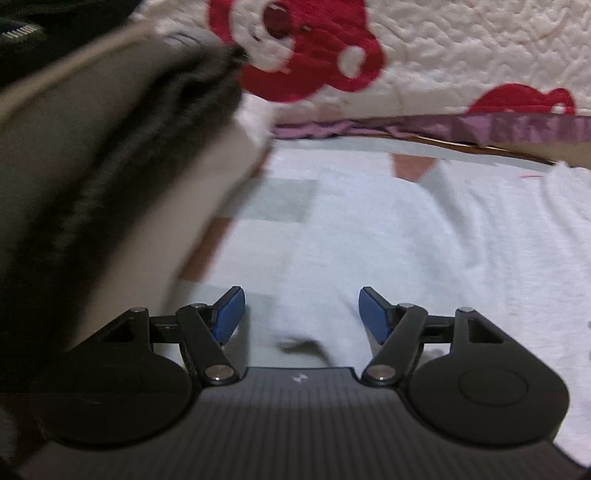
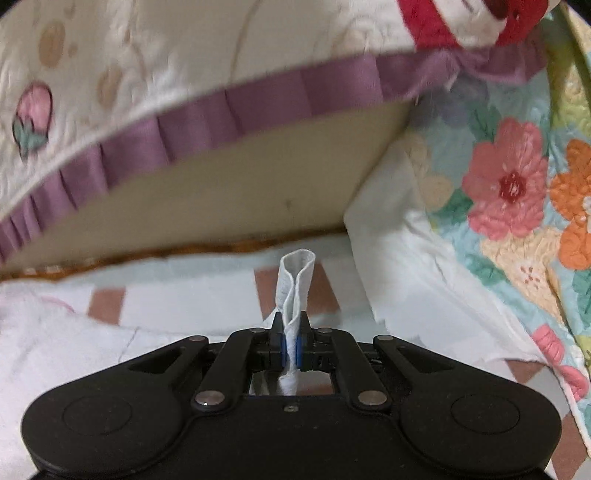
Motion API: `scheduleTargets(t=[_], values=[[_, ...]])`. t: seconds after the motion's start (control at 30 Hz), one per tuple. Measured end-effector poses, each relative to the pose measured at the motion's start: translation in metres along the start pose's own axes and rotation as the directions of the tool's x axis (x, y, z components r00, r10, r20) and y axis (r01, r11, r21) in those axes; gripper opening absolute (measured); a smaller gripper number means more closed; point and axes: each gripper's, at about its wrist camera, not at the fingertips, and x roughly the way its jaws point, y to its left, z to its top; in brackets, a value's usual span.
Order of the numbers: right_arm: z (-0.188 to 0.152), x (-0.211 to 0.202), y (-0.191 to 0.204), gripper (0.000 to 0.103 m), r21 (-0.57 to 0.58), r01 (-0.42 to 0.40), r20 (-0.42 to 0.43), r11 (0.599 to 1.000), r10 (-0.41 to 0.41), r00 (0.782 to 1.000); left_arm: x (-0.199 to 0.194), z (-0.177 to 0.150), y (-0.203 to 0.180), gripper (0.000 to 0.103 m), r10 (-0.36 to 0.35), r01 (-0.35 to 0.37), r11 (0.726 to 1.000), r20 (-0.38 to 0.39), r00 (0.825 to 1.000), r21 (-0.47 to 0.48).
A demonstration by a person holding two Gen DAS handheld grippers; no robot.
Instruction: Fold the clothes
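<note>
Right gripper point(image 2: 291, 341) (clamped) on white garment point(image 2: 295, 284)

A small white mark point(image 1: 297, 379), shaped like a bowtie or a slanted "M", stands on the ribbed grey housing just behind the left tongs point(image 1: 302, 314); a white label point(image 1: 20, 32) on a dark thing far up and left of them carries strokes too blurred to read; the right wrist view shows no writing.
</note>
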Motion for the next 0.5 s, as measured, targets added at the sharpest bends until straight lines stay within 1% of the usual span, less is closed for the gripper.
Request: scheduleTargets(t=[0.03, 0.17, 0.23, 0.27, 0.3, 0.33, 0.37, 0.43, 0.47, 0.5], values=[[-0.002, 0.004, 0.002, 0.005, -0.013, 0.009, -0.012, 1.0, -0.009, 1.0, 0.0, 0.001, 0.004, 0.067, 0.001, -0.001, 1.0, 0.008, 1.0, -0.011], [-0.008, 0.013, 0.009, 0.005, -0.064, 0.04, -0.035, 0.997, -0.043, 0.998, 0.002, 0.004, 0.021, 0.07, -0.04, 0.041, 0.993, 0.01, 0.999, -0.107], [-0.011, 0.02, 0.012, 0.005, -0.069, 0.06, -0.05, 0.996, -0.063, 0.997, 0.005, 0.004, 0.023, 0.071, -0.089, 0.088, 0.99, -0.004, 0.996, -0.109], [-0.012, 0.023, 0.013, 0.005, -0.073, 0.065, -0.06, 0.995, -0.07, 0.996, 0.008, 0.005, 0.019, 0.071, -0.122, 0.12, 0.99, -0.027, 0.992, -0.07], [-0.012, 0.025, 0.014, 0.005, -0.077, 0.071, -0.071, 0.995, -0.076, 0.995, 0.011, 0.005, 0.013, 0.077, -0.155, 0.154, 0.988, -0.058, 0.986, -0.012], [-0.013, 0.027, 0.015, 0.005, -0.082, 0.076, -0.082, 0.994, -0.083, 0.993, 0.01, 0.005, 0.005, 0.078, -0.144, 0.147, 0.987, -0.055, 0.988, 0.062], [-0.012, 0.028, 0.014, 0.005, -0.089, 0.066, -0.098, 0.994, -0.075, 0.992, 0.008, 0.005, -0.001, 0.078, -0.128, 0.132, 0.986, -0.044, 0.991, 0.098], [-0.01, 0.03, 0.012, 0.005, -0.104, 0.044, -0.132, 0.994, -0.057, 0.99, 0.007, 0.006, -0.007, 0.079, -0.116, 0.119, 0.986, -0.036, 0.993, 0.119], [-0.008, 0.027, 0.011, 0.005, -0.105, 0.04, -0.128, 0.994, -0.053, 0.99, 0.009, 0.007, -0.007, 0.08, -0.113, 0.116, 0.988, -0.039, 0.993, 0.103], [-0.006, 0.024, 0.009, 0.005, -0.106, 0.037, -0.122, 0.994, -0.05, 0.991, 0.012, 0.009, -0.005, 0.084, -0.112, 0.115, 0.991, -0.048, 0.993, 0.07]])
